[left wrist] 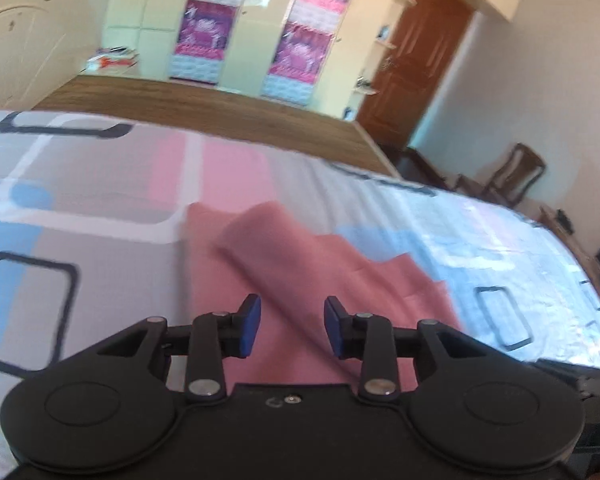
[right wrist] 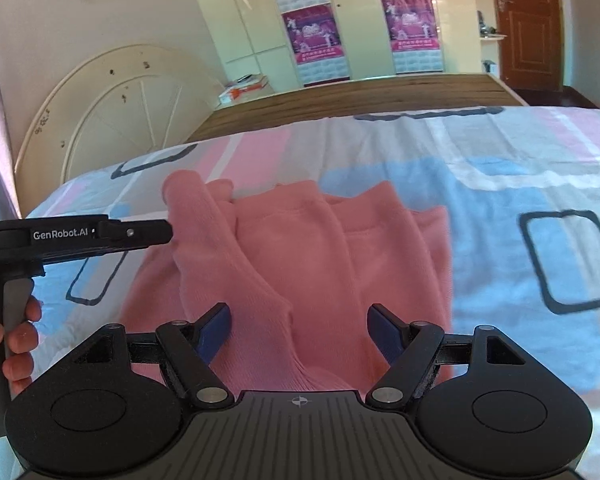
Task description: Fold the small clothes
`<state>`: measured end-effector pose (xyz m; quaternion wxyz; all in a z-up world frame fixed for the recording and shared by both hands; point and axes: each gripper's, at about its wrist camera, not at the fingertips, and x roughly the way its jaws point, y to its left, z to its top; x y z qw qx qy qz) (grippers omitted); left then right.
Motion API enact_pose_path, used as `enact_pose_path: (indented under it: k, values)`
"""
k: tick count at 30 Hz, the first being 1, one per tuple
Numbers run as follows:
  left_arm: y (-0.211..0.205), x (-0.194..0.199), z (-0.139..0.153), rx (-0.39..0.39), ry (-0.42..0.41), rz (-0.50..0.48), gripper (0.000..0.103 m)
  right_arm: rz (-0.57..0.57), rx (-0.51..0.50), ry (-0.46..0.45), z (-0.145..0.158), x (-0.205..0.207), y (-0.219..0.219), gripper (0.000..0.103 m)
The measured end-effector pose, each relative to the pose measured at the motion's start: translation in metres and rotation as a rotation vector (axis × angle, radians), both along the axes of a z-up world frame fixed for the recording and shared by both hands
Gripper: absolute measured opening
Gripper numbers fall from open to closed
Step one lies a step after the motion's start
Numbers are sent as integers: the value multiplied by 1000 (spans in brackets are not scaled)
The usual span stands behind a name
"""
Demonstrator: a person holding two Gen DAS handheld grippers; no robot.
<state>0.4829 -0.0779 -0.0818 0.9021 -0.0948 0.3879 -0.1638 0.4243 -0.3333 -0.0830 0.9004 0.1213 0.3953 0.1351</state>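
A pink knit garment [right wrist: 300,248] lies on the patterned bed sheet [right wrist: 500,200], with a sleeve folded across its body. In the left wrist view the same garment [left wrist: 284,256] is bunched with raised folds. My left gripper [left wrist: 292,326] is open and empty just above the garment's near edge. It also shows from the side in the right wrist view [right wrist: 156,232], at the garment's left edge. My right gripper [right wrist: 300,334] is open and empty, with the folded sleeve and hem between its blue pads [right wrist: 216,334].
A cream headboard [right wrist: 112,112] stands at the bed's left. A wooden bed frame [right wrist: 360,96] runs along the far side. Wardrobes with pink posters [right wrist: 316,36] and a brown door [right wrist: 528,20] line the back wall. A wooden chair [left wrist: 512,176] stands right of the bed.
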Motion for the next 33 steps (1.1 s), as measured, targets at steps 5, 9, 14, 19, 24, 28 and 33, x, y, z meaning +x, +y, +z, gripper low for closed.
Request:
enact_pose_path:
  k: [5,9,14,19,24,28,33]
  values:
    - [-8,5,-12,37,15,-10,33,66,15,-12,-2,5,14,75]
    - [-28,17,-13,23,14,-56,33,83,38,-7,-3,4,13,31]
    - [-50,23,-15,-10,14,-116,35,28,-5,-3,-4,3,-1,19]
    - [-29,9,-13,16,-14,-80,36,-17,-12,-8,-10,4,-14,88]
    - [-1,-2,-13,62,-21,-42,37,12,18,-1,-20,21,-6,88]
    - [14,-10,-15,79,-14,-8,38,21,109,71,-36,35,-5,51]
    - [27,-15,-17,66,3,24,44,12,140,70,-28,29,-5,28]
